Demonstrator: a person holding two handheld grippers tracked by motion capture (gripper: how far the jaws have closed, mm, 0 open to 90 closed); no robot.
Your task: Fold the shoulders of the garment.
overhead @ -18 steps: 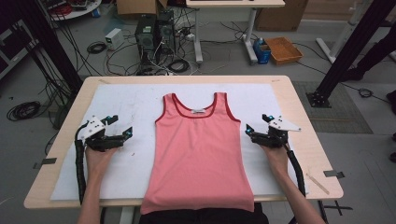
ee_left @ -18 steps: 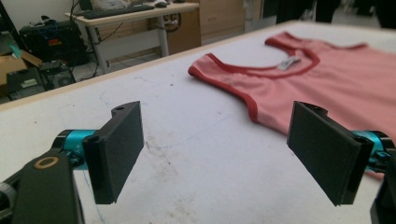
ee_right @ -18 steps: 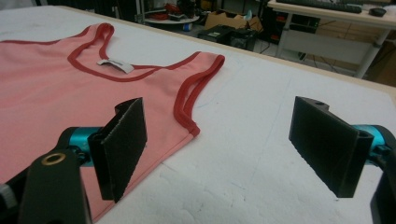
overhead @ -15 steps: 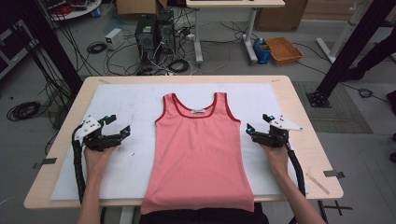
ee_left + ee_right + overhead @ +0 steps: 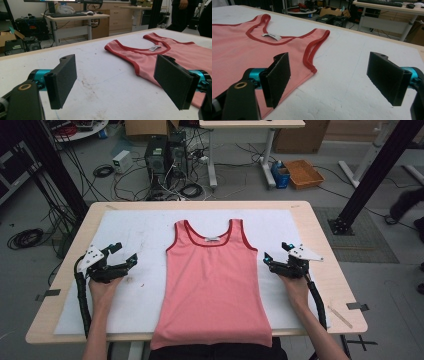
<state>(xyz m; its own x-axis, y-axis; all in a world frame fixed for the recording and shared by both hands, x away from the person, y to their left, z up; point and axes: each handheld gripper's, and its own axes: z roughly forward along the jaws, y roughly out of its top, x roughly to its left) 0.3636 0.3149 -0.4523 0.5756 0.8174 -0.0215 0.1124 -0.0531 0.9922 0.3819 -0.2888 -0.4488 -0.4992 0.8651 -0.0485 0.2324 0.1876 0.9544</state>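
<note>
The sleeveless pink cotton top with dark red binding (image 5: 212, 285) lay flat and face up between the two tools, apart from both. The left gripper (image 5: 123, 256) stood with its jaws spread wide and nothing between them; in the left gripper view the top (image 5: 160, 56) lay ahead and beyond the right-hand jaw, its nearer strap past the gap. The right gripper (image 5: 276, 253) likewise held its jaws wide and empty; in the right gripper view the top (image 5: 244, 50) lay ahead and behind the left-hand jaw, its armhole edge just inside the gap. Both hovered over the scuffed white sheet (image 5: 145, 232) covering the pale wooden table (image 5: 320, 235). Beyond the far edge were a tangle of black cables (image 5: 180, 190) on the grey floor and an orange tray (image 5: 303, 173)
</note>
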